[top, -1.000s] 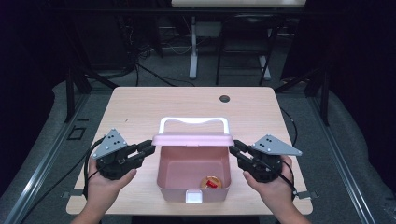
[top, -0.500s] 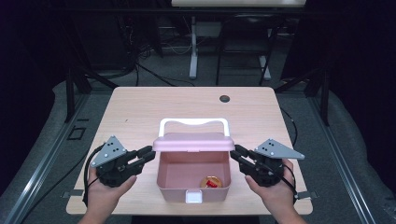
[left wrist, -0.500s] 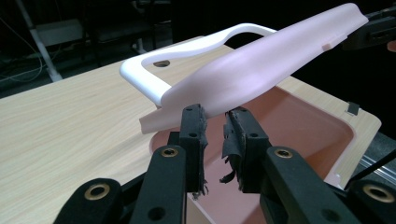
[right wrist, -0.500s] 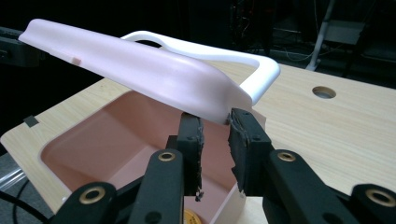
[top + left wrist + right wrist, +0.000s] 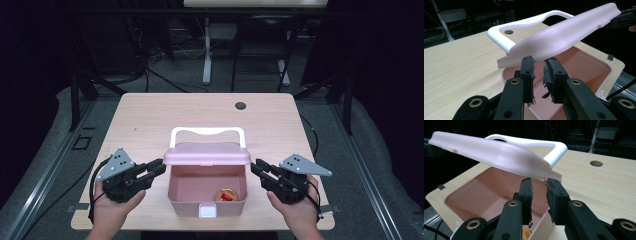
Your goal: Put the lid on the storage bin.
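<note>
Pink plastic box (image 5: 207,200) is set at the near-centre of the wooden table (image 5: 150,120), long axis running left-right, white latch at the near wall. Its lid (image 5: 207,154) is seen raised on the far hinge, tilted up over the cavity, with the white handle (image 5: 207,132) beyond it. A small red-and-yellow item (image 5: 226,195) is seen on the box floor, right of centre; its kind cannot be told.

The box lies between the two tools. The left gripper (image 5: 156,169) is placed just beside the lid's left end, the right gripper (image 5: 260,167) just beside its right end; both are about equally near. In the left gripper view the lid edge (image 5: 564,35) is seen just above and past the jaws; the same holds for the lid (image 5: 491,152) in the right gripper view. Both pairs of jaws are set to a narrow gap with nothing clamped; contact with the lid cannot be confirmed.

Against the earlier frames, the lid is seen somewhat lower and more forward over the box, and both hands have been drawn slightly toward the near edge. The next move is judged to turn on the lid ends lying inward and above each jaw pair.
</note>
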`<state>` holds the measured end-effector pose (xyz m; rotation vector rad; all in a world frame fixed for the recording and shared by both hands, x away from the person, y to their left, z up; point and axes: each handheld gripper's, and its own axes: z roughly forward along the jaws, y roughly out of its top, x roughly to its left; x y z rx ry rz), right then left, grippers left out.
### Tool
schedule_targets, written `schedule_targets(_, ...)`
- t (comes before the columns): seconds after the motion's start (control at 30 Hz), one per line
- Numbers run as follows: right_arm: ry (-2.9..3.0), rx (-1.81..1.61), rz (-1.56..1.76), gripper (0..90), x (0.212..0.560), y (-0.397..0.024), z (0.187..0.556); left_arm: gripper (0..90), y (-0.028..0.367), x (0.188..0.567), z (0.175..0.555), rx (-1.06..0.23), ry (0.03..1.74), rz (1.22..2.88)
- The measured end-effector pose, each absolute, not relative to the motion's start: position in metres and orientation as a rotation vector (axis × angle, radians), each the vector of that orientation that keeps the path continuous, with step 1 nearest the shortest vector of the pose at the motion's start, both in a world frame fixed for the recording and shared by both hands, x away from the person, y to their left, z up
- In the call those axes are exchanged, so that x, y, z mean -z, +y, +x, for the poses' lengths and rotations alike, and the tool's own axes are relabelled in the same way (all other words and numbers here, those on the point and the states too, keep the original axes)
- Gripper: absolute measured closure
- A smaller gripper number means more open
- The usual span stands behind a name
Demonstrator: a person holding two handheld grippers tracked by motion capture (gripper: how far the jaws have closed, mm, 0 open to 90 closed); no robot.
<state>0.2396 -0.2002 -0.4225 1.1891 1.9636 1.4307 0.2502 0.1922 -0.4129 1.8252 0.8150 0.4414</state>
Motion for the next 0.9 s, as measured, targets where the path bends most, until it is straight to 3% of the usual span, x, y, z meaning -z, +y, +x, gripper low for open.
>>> schedule_targets(0.9,1.877,-1.407,1.32,76.0,0.445,-0.215,0.25,76.4,0.195,0.424,0.244,-0.418,0.82,1.832)
